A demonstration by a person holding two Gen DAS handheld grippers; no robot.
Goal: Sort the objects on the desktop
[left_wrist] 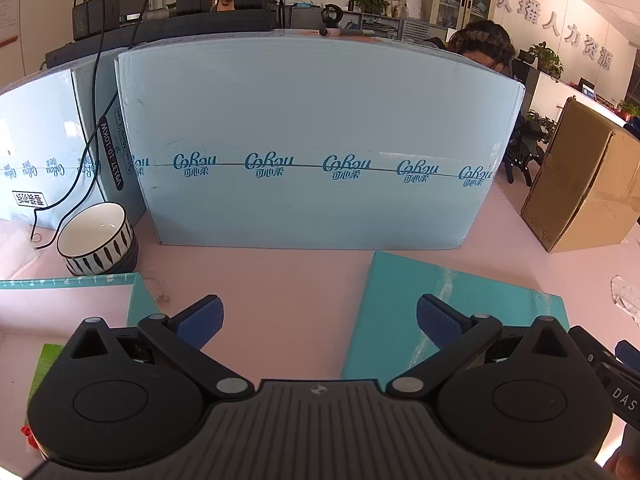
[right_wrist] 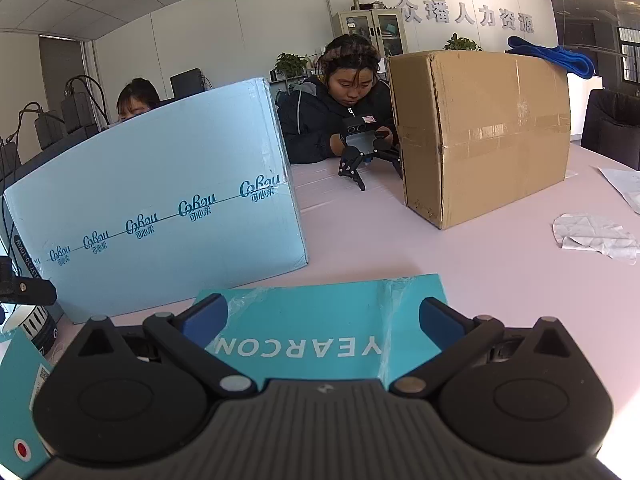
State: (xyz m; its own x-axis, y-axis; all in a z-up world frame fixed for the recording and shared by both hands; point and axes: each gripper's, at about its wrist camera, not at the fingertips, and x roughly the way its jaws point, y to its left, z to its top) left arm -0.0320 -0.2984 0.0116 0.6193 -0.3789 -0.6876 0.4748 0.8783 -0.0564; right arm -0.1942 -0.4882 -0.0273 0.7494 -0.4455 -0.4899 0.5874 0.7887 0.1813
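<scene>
My left gripper (left_wrist: 319,320) is open and empty above the pink table (left_wrist: 260,292). A flat teal box lid (left_wrist: 452,304) lies under its right finger. An open teal box (left_wrist: 68,304) with a green item (left_wrist: 46,364) inside lies at the lower left. A white bowl with black leaf marks (left_wrist: 96,240) stands behind it. My right gripper (right_wrist: 322,322) is open and empty just above the teal lid marked YEARCON (right_wrist: 320,320). The open teal box's side (right_wrist: 20,392) and the bowl (right_wrist: 36,320) show at the left edge of that view.
A large light-blue carton (left_wrist: 320,140) stands across the back; it also shows in the right wrist view (right_wrist: 160,200). A brown cardboard box (right_wrist: 480,128) stands at the right (left_wrist: 584,184). Crumpled white wrapping (right_wrist: 596,236) lies far right. A person with another gripper (right_wrist: 368,148) sits opposite. A black cable (left_wrist: 80,184) hangs by the bowl.
</scene>
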